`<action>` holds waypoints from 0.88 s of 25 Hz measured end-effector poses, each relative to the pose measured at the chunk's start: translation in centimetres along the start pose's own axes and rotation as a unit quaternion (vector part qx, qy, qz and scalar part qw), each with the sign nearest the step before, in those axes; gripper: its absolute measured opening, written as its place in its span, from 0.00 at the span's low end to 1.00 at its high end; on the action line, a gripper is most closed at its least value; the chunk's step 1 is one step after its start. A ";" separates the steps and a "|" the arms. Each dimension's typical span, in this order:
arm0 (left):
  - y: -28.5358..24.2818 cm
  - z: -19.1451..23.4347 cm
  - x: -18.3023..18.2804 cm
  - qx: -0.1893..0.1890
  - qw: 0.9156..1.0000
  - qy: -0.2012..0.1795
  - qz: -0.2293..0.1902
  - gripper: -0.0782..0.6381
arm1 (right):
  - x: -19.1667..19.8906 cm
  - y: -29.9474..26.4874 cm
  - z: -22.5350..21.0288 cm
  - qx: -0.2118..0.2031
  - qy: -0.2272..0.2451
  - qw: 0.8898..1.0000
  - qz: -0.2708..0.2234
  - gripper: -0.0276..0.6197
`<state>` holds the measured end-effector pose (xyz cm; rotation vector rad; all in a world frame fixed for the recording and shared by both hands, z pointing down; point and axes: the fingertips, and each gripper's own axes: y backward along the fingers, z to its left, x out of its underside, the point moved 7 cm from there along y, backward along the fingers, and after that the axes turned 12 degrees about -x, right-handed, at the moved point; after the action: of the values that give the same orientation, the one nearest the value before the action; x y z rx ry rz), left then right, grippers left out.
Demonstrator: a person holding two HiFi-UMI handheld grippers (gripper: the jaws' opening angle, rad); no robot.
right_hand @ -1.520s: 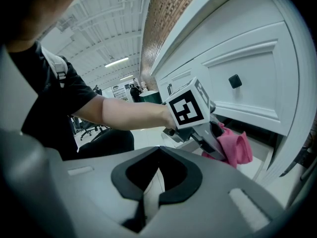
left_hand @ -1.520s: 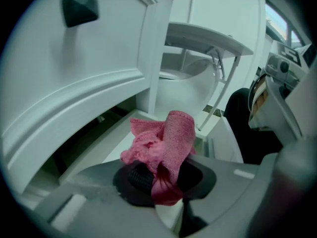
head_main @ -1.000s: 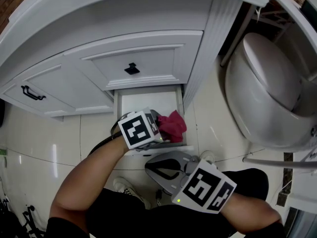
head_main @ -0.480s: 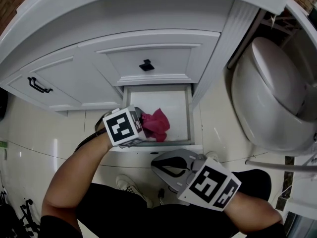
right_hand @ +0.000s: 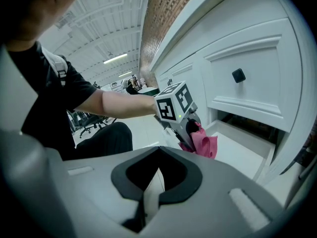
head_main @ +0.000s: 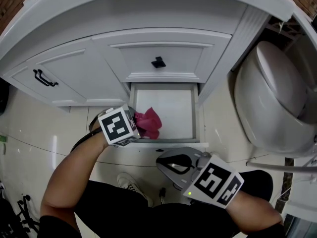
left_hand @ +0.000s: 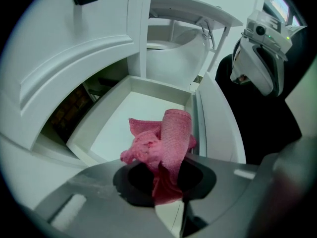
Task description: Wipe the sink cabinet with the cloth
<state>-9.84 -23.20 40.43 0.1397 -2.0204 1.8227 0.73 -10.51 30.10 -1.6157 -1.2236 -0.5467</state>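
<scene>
The white sink cabinet (head_main: pixel 168 48) has its bottom drawer (head_main: pixel 171 108) pulled open. My left gripper (head_main: pixel 140 127) is shut on a crumpled pink cloth (head_main: pixel 148 123) at the drawer's front left corner. In the left gripper view the cloth (left_hand: pixel 168 138) bulges out from between the jaws of the left gripper (left_hand: pixel 166 175), above the bare white drawer floor (left_hand: pixel 126 123). My right gripper (head_main: pixel 161 161) hangs in front of the drawer, over the floor, shut with nothing in it. The right gripper view shows the right gripper (right_hand: pixel 148 197) pointing towards the left gripper's marker cube (right_hand: pixel 173 103) and the cloth (right_hand: pixel 203 143).
A white toilet (head_main: pixel 272 98) stands close on the right of the cabinet. Above the open drawer is a shut drawer with a black knob (head_main: pixel 158 62). A cabinet door with a black handle (head_main: pixel 42 77) is on the left. Pale tiles (head_main: pixel 34 133) cover the floor.
My left gripper has carried the cloth from the right side of the drawer across to its left side. The right gripper has stayed roughly where it was.
</scene>
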 end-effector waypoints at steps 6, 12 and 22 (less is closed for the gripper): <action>1.4 0.0 -0.5 -0.033 0.998 0.029 -0.042 0.24 | 0.3 0.2 1.1 0.006 0.007 1.000 0.004 0.05; 5.7 -1.3 -5.1 -0.054 0.982 0.056 -0.172 0.24 | 1.5 0.9 1.6 0.027 -0.003 1.000 0.000 0.05; 6.2 -7.8 -14.2 -0.015 0.966 -0.010 -0.256 0.24 | 3.8 1.2 5.5 0.038 -0.005 0.999 -0.009 0.05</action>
<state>2.75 -17.59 29.93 0.6128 -1.8028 1.4641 2.16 -3.87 30.42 -1.5466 -1.2539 -0.4981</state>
